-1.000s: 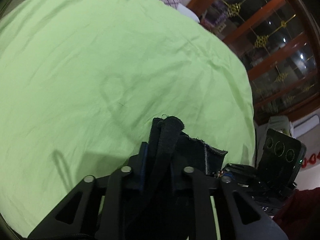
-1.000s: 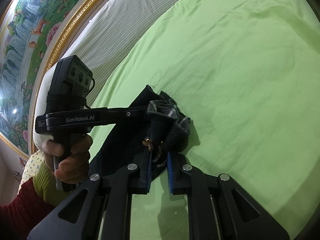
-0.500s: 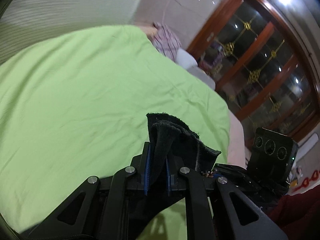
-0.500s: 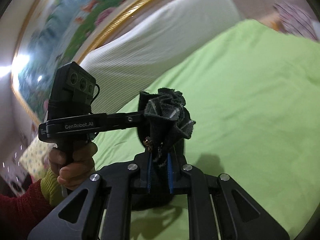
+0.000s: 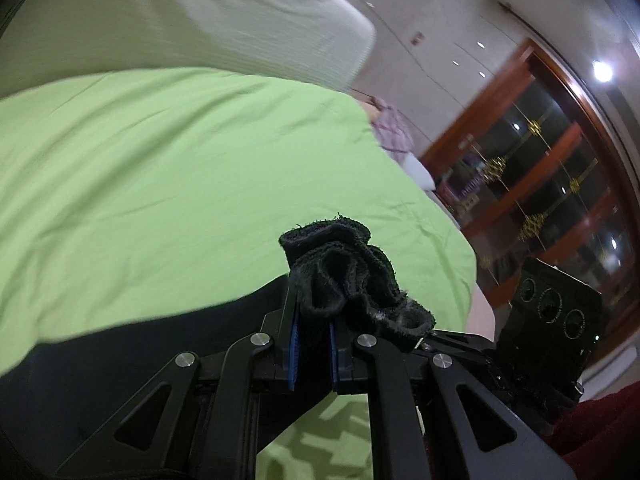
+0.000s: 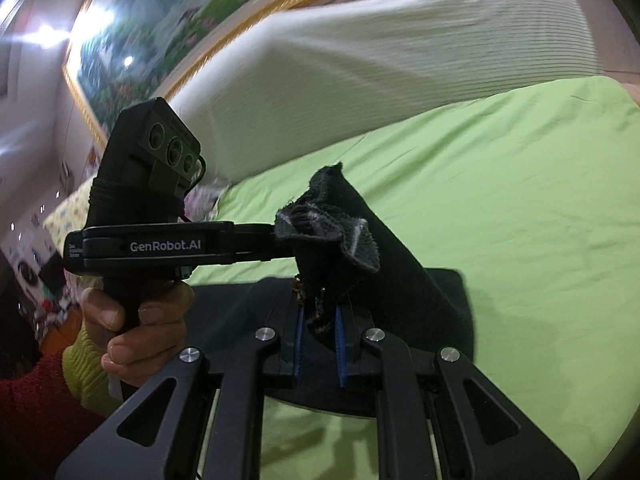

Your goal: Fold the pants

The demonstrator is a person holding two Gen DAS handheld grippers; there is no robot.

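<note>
The black pants hang bunched from both grippers above a green bed. My left gripper is shut on one bunched edge of the pants. My right gripper is shut on another bunched edge, with dark cloth draping down to the right onto the bed. The left gripper's body shows in the right wrist view, held by a hand, its tip touching the same bunch. The right gripper's body shows at the right of the left wrist view.
A white ribbed headboard cushion runs along the far side of the bed. A gold-framed painting hangs above it. A wooden glass cabinet stands beyond the bed's right end. A plaid cloth lies at the far corner.
Both grippers have lifted and tilted upward with the pants, so the views now show the headboard and wall. More black cloth hangs below the grippers over the bed.
</note>
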